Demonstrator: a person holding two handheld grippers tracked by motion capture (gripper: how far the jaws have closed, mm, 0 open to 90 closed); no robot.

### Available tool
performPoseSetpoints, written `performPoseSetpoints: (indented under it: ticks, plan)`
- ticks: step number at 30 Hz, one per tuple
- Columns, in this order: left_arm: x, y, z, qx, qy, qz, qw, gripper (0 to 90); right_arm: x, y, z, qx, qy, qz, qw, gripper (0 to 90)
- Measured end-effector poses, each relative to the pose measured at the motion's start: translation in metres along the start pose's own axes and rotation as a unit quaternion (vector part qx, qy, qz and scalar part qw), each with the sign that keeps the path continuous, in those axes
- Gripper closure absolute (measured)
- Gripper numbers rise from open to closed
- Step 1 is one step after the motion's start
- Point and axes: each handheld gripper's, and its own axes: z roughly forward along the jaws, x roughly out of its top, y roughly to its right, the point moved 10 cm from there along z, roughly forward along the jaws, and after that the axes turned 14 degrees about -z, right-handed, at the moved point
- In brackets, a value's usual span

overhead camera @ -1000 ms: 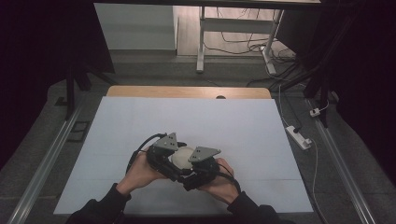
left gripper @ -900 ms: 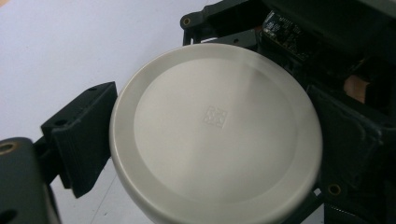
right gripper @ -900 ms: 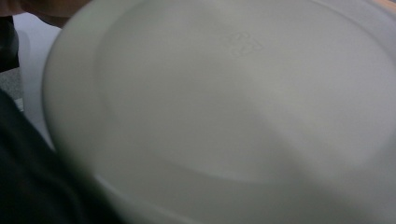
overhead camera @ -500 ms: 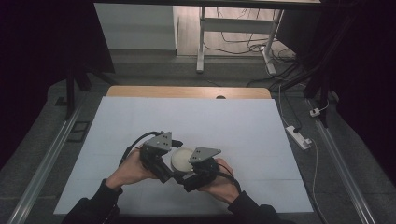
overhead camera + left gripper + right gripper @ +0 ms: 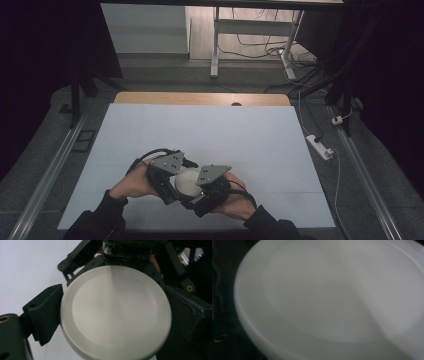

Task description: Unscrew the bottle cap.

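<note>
A lab or test room set up for recording is suggested. A table [image 5: 250, 130] covered by a plain white sheet is placed on grey carpet, with metal floor rails [image 5: 50, 172] run along both sides. Dark curtains [image 5: 390, 55] are hung at left and right. Behind the table, the legs of a white desk frame [image 5: 216, 45] are seen above loose cables [image 5: 260, 35] on a wooden floor, and a white power strip [image 5: 320, 146] is laid on the carpet at the right
</note>
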Motion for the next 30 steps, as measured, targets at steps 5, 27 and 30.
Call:
performPoseSetpoints:
  ticks: [5, 27, 30]
  plan:
    - [0.008, -0.013, 0.007, 0.046, 0.019, -0.055, 0.9973, 8.4, -0.006, 0.015, -0.002, -0.045, -0.020, 0.027, 0.9984, 6.5]
    - [0.012, -0.009, -0.009, 0.019, 0.031, -0.077, 0.9964, 1.2, -0.010, 0.021, -0.005, -0.047, -0.014, 0.040, 0.9980, 6.5]
    - [0.005, -0.007, -0.006, 0.013, 0.012, -0.053, 0.9984, 2.0, -0.005, 0.013, -0.003, -0.026, -0.007, 0.028, 0.9993, 6.5]
